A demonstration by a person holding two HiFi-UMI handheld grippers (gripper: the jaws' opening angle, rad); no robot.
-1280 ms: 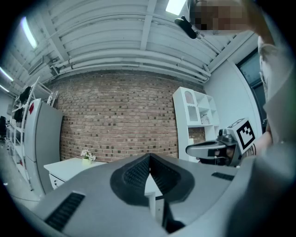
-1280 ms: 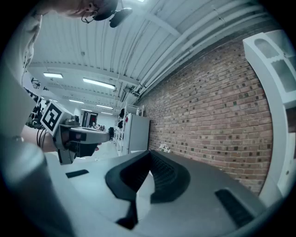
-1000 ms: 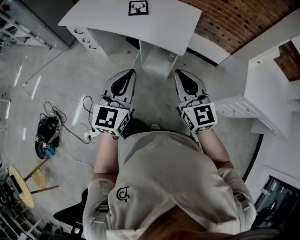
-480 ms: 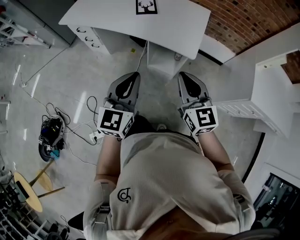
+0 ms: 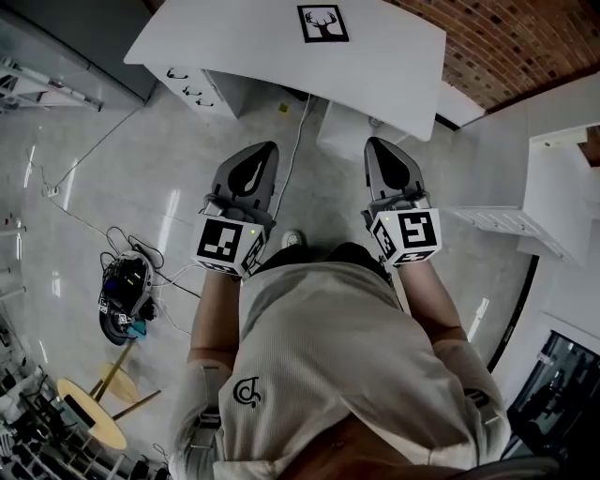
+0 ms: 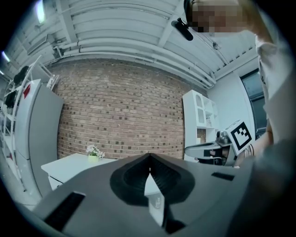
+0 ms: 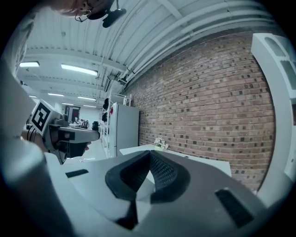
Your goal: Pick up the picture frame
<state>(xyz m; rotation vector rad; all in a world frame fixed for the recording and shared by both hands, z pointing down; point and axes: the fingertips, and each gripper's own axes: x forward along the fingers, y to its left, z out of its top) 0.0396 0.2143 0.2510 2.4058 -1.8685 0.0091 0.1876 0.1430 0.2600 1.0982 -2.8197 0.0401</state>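
Note:
The picture frame, black with a deer head on white, lies flat on the white table at the top of the head view. Both grippers are held level over the floor, short of the table's near edge. My left gripper is shut and holds nothing; its jaws meet in the left gripper view. My right gripper is likewise shut and empty, its jaws closed in the right gripper view. Neither gripper view shows the frame.
The table has a drawer unit under its left end and a small flower pot on top. A brick wall stands behind it. White shelving is at the right. Cables and a device lie on the floor at the left.
I have moved toward the table with both grippers ahead of me; the table and frame sit lower and nearer in the head view. Both grippers stayed shut.

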